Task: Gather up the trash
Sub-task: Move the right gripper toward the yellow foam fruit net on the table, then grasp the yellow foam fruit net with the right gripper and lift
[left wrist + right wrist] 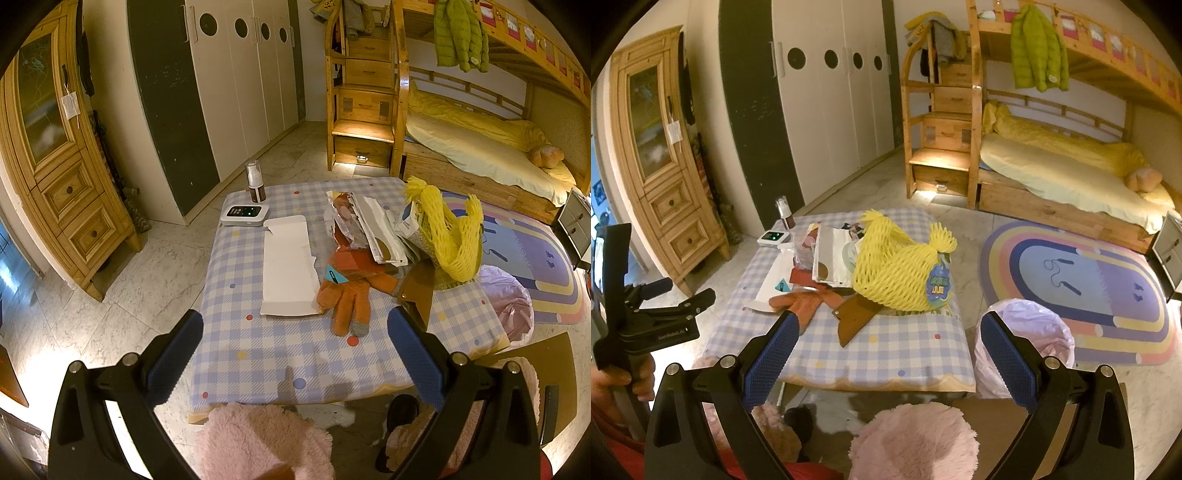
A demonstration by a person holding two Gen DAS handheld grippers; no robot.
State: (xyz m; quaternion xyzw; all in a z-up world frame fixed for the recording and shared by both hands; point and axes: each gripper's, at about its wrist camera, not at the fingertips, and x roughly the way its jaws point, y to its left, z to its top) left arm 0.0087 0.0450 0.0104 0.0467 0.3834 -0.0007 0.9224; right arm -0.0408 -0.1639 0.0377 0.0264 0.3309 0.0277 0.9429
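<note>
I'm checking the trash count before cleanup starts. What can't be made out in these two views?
- Pink-lined trash bin: its inside is blocked by the right gripper in the right wrist view and cut by the table edge in the left.
- Crumpled wrappers: partly covered by the yellow foam net.
- Net label: print too small.

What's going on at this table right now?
A person holds a tool in each hand above the checked table. Both the left tool and right tool are open and empty. Yellow foam netting, wrappers, flattened white packaging and an orange glove lie untouched. The pink-lined bin waits beside the table.
</note>
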